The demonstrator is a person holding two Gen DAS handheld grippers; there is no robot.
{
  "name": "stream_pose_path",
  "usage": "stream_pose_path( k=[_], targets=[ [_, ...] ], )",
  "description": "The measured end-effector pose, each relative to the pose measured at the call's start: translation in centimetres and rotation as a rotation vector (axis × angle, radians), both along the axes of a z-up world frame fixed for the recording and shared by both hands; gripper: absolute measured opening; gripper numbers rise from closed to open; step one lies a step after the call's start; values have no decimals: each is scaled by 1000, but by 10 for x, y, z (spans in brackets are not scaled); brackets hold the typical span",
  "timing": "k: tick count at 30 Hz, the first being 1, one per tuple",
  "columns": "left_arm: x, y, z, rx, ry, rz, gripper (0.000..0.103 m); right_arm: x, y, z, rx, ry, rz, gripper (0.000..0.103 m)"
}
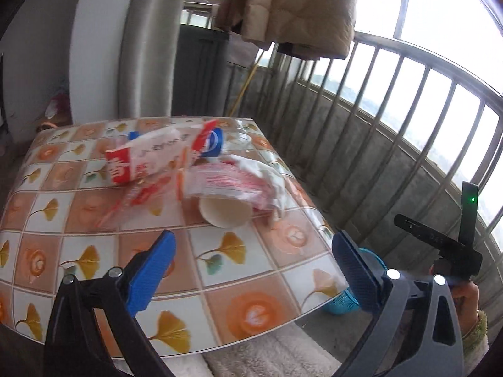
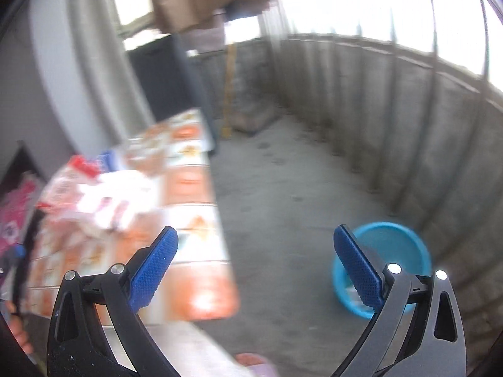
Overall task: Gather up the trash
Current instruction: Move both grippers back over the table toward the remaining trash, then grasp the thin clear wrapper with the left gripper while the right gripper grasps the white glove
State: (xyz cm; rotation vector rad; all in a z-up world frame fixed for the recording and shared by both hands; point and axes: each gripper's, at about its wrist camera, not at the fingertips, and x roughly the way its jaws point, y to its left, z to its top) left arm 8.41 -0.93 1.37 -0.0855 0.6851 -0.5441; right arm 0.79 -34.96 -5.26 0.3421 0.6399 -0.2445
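our left wrist cam tilted down close over the desk point(image 1: 220, 282), our right wrist cam beside the desk edge facing the balcony floor point(image 2: 283, 188), both catching desk, railing point(image 1: 408, 72), blue bin point(image 2: 393, 245)

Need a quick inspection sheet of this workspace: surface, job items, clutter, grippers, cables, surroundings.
Surface: table under a glossy tile-and-leaf-print cover, mostly bare near the camera.
Job's things: red-and-white wrapper, crumpled plastic bag and tipped paper cup piled at the far middle; blue bin on the floor right of the table.
Clutter: pink printed item at the left edge of the right wrist view, too blurred to identify.
Grippers: left gripper open, nothing between the pads; right gripper open, empty.
Cables: nothing seen.
Surroundings: concrete balcony, metal railing, hanging beige jacket.
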Motion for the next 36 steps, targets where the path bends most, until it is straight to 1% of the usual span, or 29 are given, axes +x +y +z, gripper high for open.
stream_pose_path(
  k=[3, 5, 6, 9, 11, 12, 14, 17, 18, 20, 21, 23, 24, 25, 27, 28, 30, 32, 33, 35, 36],
  targets=[
    [6, 39, 1, -54, -3, 60, 97, 21, 20, 6, 83, -2, 115, 95],
    [9, 59, 0, -83, -1, 93, 97, 32, 32, 9, 133, 2, 175, 95],
    [13, 72, -2, -110, 5, 111, 97, 38, 39, 10, 161, 7, 204, 95],
    [17, 85, -4, -160, -3, 132, 97, 55, 51, 9, 250, 16, 273, 95],
    [19, 85, -3, -151, -27, 130, 97, 57, 63, 12, 305, 27, 295, 93],
    [21, 83, -7, -129, -49, 123, 97, 61, 65, 10, 342, 34, 304, 92],
    [25, 78, -13, -92, -61, 113, 97, 64, 71, 8, 396, 44, 321, 91],
    [31, 67, -24, -14, -98, 94, 96, 66, 86, 8, 418, 65, 332, 89],
    [33, 60, -27, 40, -130, 94, 94, 67, 89, 6, 428, 78, 338, 89],
    [37, 51, -31, 122, -168, 93, 85, 69, 91, 3, 445, 90, 346, 88],
    [39, 41, -34, 191, -204, 89, 83, 70, 92, 2, 453, 96, 348, 88],
    [41, 31, -40, 275, -248, 80, 73, 71, 93, 1, 459, 103, 348, 87],
    [43, 22, -44, 332, -278, 67, 71, 71, 94, 0, 460, 106, 347, 87],
    [44, 16, -47, 365, -294, 56, 68, 72, 95, 0, 461, 110, 348, 87],
    [47, 4, -55, 433, -313, 32, 64, 74, 97, -2, 465, 120, 353, 87],
    [51, -2, -61, 469, -308, 18, 63, 74, 98, -3, 467, 124, 356, 86],
    [61, -11, -73, 533, -286, 12, 57, 75, 100, -6, 471, 132, 360, 85],
    [66, -14, -80, 566, -274, 21, 48, 77, 101, -8, 474, 137, 363, 84],
    [70, -15, -82, 577, -270, 36, 46, 77, 101, -8, 476, 139, 366, 83],
    [73, -13, -81, 574, -262, 57, 33, 77, 100, -9, 486, 140, 369, 82],
    [74, -11, -80, 564, -255, 69, 30, 77, 98, -10, 500, 138, 371, 81]
  ],
)
